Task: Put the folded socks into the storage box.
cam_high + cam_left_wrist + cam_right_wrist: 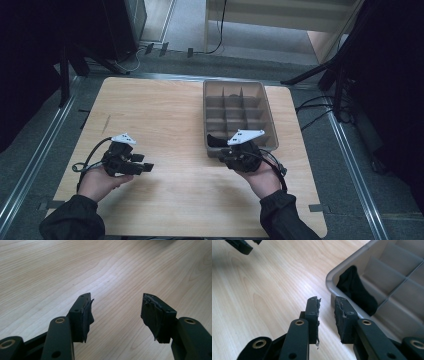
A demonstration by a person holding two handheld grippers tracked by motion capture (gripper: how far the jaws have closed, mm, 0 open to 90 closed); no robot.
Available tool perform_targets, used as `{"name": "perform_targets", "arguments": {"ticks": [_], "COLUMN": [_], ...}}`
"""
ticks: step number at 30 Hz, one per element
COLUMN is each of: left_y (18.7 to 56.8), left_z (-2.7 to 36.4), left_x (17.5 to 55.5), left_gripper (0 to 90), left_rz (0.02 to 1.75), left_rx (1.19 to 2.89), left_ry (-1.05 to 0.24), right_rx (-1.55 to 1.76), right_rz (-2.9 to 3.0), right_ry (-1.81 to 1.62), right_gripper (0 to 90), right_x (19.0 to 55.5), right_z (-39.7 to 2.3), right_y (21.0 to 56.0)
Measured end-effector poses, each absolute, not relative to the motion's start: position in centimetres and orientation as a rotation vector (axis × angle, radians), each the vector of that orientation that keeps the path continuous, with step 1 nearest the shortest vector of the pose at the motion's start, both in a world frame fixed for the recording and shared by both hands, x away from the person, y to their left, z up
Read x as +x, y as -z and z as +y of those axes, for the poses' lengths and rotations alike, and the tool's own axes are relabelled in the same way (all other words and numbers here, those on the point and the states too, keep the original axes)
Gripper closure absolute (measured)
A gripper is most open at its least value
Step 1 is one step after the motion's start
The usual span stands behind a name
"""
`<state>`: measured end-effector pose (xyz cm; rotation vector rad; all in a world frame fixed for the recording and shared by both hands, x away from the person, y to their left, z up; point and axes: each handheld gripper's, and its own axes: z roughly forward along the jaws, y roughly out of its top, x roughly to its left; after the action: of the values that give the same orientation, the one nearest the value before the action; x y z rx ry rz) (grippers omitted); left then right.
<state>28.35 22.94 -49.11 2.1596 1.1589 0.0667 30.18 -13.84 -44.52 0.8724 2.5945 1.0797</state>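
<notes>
My right hand-held gripper (326, 305) hung beside the tray (331, 277).
Its jaws stood slightly apart, empty; a black sock (355, 290) lay in the tray's corner compartment.

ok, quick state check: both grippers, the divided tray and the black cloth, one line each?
left gripper: open, nothing between the pads, over bare wood.
right gripper: jaws a little apart, nothing between them, beside the tray's near corner.
grey divided tray: upright on the table, one more dark item in a far compartment.
black cloth: lying in the tray's near-left compartment, draped against the wall.
</notes>
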Motion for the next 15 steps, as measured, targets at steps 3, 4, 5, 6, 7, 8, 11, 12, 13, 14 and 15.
{"name": "perform_targets", "arguments": {"ticks": [3, 4, 5, 6, 7, 8, 11, 12, 13, 14, 15], "left_y": [49.0, 48.9, 48.9, 48.9, 48.9, 48.8, 48.8, 48.8, 48.8, 48.8, 48.8], "left_z": [22.3, 22.1, 21.9, 21.7, 21.5, 21.4, 20.9, 20.8, 20.7, 20.6, 20.5], "left_x": [28.2, 28.1, 28.0, 28.0, 27.9, 27.8, 27.6, 27.6, 27.6, 27.5, 27.5], "left_gripper": [40.6, 40.6, 40.5, 40.6, 40.6, 40.6, 40.0, 39.5, 38.9, 38.7, 38.2], "left_rz": [1.139, 1.131, 1.127, 1.115, 1.105, 1.096, 1.081, 1.081, 1.080, 1.086, 1.093], "left_rx": [2.163, 2.166, 2.166, 2.171, 2.170, 2.177, 2.191, 2.191, 2.194, 2.186, 2.178], "left_ry": [-0.070, -0.072, -0.065, -0.066, -0.064, -0.063, -0.066, -0.066, -0.065, -0.064, -0.052], "right_rx": [0.868, 0.869, 0.866, 0.858, 0.866, 0.857, 0.835, 0.840, 0.838, 0.845, 0.852], "right_rz": [2.609, 2.617, 2.620, 2.624, 2.628, 2.631, 2.636, 2.636, 2.637, 2.641, 2.645], "right_ry": [-1.090, -1.089, -1.077, -1.069, -1.062, -1.062, -1.064, -1.059, -1.063, -1.066, -1.075], "right_gripper": [68.9, 66.9, 65.7, 65.1, 63.6, 62.3, 59.7, 58.9, 58.9, 58.9, 58.2], "right_x": [29.8, 29.7, 29.5, 29.3, 29.1, 29.0, 28.5, 28.4, 28.3, 28.2, 28.1], "right_z": [-14.0, -14.1, -14.1, -14.1, -14.0, -14.0, -14.1, -14.1, -14.2, -14.3, -14.3], "right_y": [44.8, 44.9, 45.1, 45.3, 45.5, 45.7, 46.1, 46.1, 46.2, 46.3, 46.4]}}
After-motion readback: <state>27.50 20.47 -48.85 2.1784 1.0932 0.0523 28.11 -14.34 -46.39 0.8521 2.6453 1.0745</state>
